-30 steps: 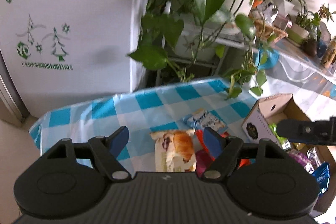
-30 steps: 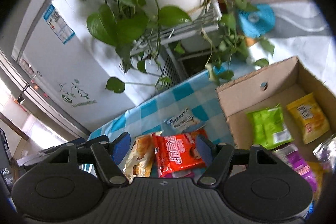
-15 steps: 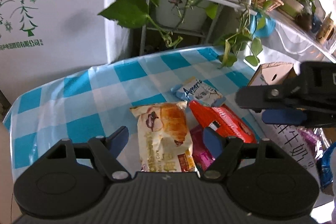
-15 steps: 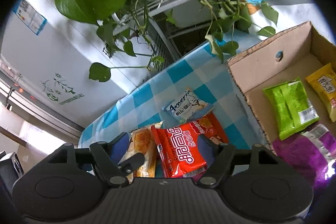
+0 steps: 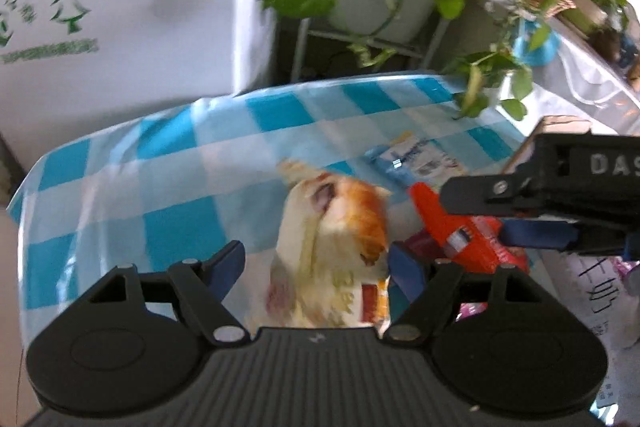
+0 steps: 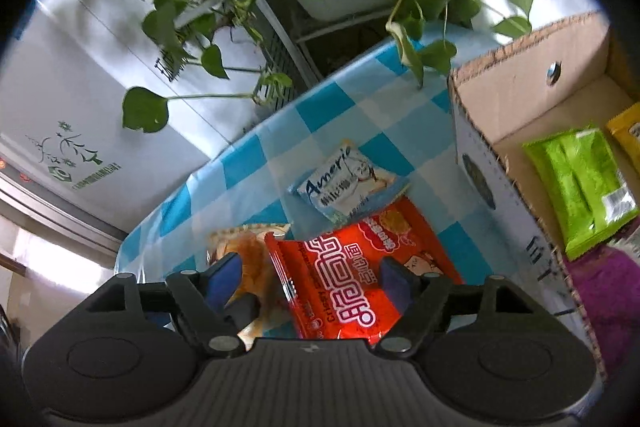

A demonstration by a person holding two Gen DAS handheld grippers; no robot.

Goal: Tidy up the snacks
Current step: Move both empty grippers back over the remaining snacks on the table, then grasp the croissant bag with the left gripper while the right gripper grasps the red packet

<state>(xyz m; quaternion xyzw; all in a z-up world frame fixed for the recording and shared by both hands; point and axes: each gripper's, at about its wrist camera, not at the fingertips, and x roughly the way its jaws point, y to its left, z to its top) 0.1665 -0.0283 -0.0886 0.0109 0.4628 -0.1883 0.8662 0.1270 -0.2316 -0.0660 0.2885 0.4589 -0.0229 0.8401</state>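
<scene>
Snacks lie in a loose cluster on the blue-and-white checked tablecloth (image 5: 168,187), beside the cardboard box (image 6: 516,95). Only the right wrist view looks into that box, which holds a green packet (image 6: 580,183), a yellow packet (image 6: 628,135) cut off at the frame edge and a purple bag (image 6: 600,291) nearest the camera. The same view reads the red crisp packet (image 6: 360,267) clearly, with the pale blue packet (image 6: 348,183) touching its far edge and the croissant bag (image 6: 248,251) half hidden to its left. The left wrist view is blurred, so the croissant bag (image 5: 332,247) shows as a smear, but it alone shows the right gripper (image 5: 472,215) from outside, reaching in over the red packet (image 5: 460,231). The left gripper (image 5: 316,263) stands open astride the croissant bag, pads apart from it. The right gripper (image 6: 312,275) has just been opening; the red packet lies between its parted jaws, not pinched. Potted vines (image 6: 416,39) trail over the table's far edge.
</scene>
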